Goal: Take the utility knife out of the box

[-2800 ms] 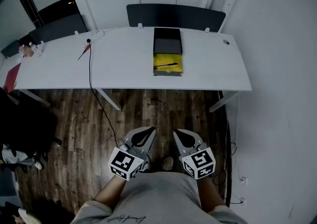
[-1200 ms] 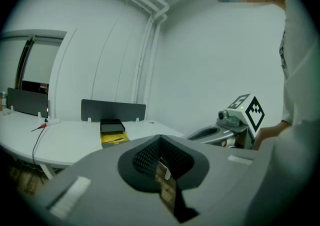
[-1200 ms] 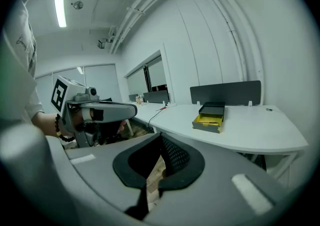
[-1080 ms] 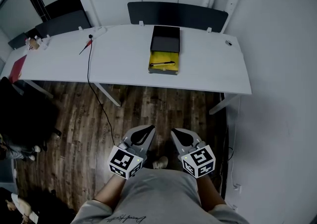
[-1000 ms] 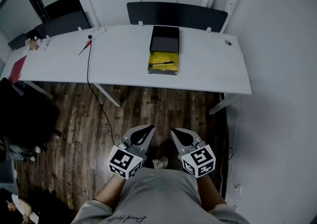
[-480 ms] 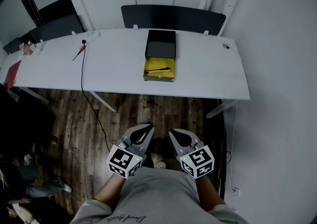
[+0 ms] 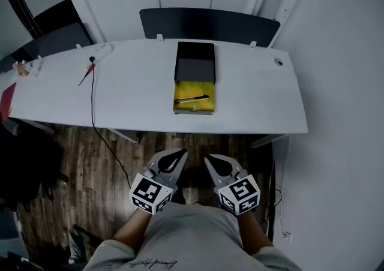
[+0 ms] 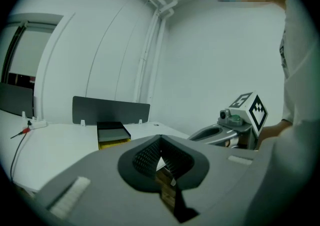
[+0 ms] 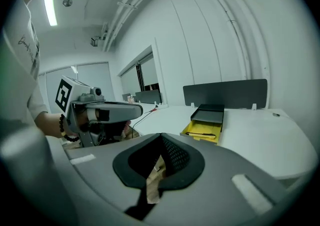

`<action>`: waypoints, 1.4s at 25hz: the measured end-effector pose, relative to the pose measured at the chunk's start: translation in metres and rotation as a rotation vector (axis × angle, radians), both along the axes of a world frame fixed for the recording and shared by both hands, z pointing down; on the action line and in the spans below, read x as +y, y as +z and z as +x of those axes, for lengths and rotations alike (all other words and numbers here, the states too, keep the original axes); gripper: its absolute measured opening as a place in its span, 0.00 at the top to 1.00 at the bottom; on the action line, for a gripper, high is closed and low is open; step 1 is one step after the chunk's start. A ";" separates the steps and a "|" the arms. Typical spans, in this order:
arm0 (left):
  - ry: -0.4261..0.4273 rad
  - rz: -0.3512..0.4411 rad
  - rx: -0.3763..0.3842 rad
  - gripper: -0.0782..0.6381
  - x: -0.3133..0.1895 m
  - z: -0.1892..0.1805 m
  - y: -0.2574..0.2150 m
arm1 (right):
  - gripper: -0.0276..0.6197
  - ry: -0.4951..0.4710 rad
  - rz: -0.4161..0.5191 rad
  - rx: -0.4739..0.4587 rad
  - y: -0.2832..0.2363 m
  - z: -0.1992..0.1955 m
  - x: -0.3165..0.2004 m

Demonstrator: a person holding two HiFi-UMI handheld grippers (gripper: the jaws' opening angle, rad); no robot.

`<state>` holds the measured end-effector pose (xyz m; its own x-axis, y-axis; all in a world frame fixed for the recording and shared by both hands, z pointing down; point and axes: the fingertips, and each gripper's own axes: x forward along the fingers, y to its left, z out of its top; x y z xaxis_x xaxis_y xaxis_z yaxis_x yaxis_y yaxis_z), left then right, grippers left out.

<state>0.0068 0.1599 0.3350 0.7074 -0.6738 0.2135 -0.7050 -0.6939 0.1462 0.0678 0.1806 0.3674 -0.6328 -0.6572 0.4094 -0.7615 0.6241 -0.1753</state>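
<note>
— Left hand-held gripper [image 7: 178, 153], how do its jaws stand?
— Together, nothing between them. Same for the right hand-held gripper [image 7: 210, 159].
— And the utility knife [image 7: 193, 99]?
— Lying in the open yellow box [image 7: 180, 91] on the table [image 7: 132, 96], well apart from both.

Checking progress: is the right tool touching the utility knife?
Apart. Head view: right tool over the floor, utility knife in the box on the table.

Person in a light grey shirt [image 7: 192, 241] with dark script print and a dark bead bracelet [image 9: 63, 126] on the left wrist. Left gripper [image 7: 178, 153] and right gripper [image 7: 210, 159]: grey shells, black ribbed jaws, each with a white cube [image 7: 150, 193] bearing black square markers
</note>
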 end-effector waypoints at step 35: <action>0.110 -0.017 0.010 0.89 -0.231 -0.042 -0.010 | 0.93 0.108 -0.010 0.040 -0.018 -0.030 -0.231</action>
<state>-0.0354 -0.0711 0.3247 0.7791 -0.5884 0.2165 -0.6232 -0.7644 0.1652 0.0373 -0.0502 0.3491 -0.5415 -0.7166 0.4396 -0.8307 0.5365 -0.1488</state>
